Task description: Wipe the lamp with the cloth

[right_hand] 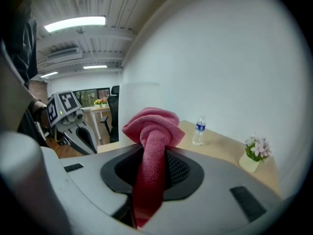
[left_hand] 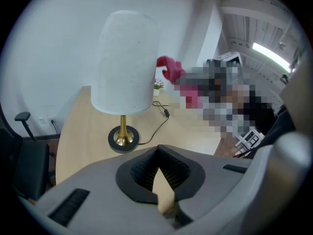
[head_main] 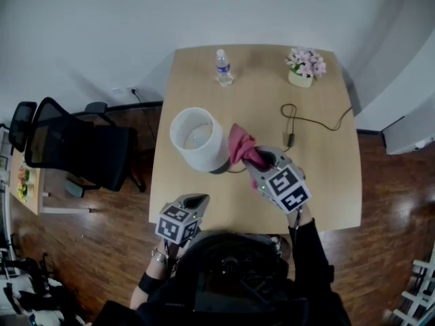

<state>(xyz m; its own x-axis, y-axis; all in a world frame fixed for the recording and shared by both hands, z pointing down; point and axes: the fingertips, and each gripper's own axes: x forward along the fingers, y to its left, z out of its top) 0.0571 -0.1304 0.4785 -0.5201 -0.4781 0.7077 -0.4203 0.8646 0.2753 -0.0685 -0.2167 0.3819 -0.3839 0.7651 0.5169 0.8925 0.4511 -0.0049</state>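
One lamp (head_main: pixel 197 140): upright on the worktop (head_main: pixel 319 182), left of centre; white shade, brass stem, dark round base.
Cloth (head_main: pixel 239 145): pink, bunched, raised just beside the shade's right side.
Right tool (head_main: pixel 258 158): jaws clamped on the cloth.
Left tool (head_main: pixel 195 199): jaws together, empty, over the worktop's near edge.

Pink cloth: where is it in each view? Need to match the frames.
Head view: cloth centre, held by the right gripper, beside the lamp shade.
Left gripper view: cloth upper middle, right of the lamp shade.
Right gripper view: cloth centre, clamped between the jaws.
Shared landmark: the flower pot, in all three.
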